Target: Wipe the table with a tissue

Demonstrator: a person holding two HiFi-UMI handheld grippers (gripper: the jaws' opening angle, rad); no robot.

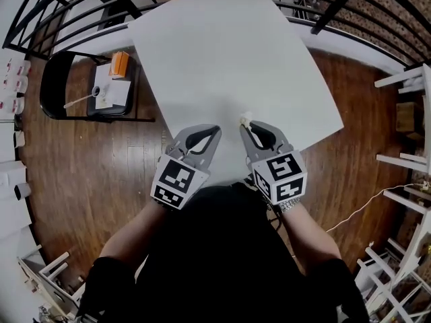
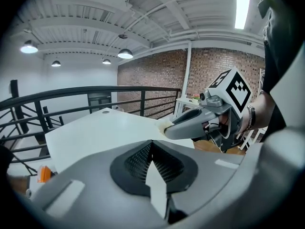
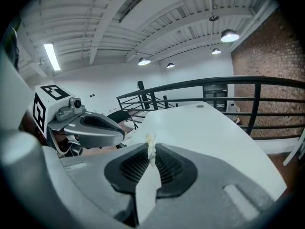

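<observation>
The white table (image 1: 229,52) lies ahead of me, and both grippers hover over its near edge. My right gripper (image 1: 246,126) is shut on a small crumpled whitish tissue (image 1: 246,118) that pokes out of its tips. In the right gripper view the tissue (image 3: 150,143) stands up between the closed jaws of that gripper (image 3: 151,150). My left gripper (image 1: 214,131) is beside it on the left, shut with nothing held. In the left gripper view this gripper (image 2: 152,146) shows its jaws meeting, with the right gripper's tissue (image 2: 165,124) to the right.
A black folding chair (image 1: 57,86) left of the table carries an orange object (image 1: 119,64) and papers. A black railing (image 1: 81,12) runs behind the table. White chair frames (image 1: 404,153) stand at the right on the wood floor, near a thin cable (image 1: 363,204).
</observation>
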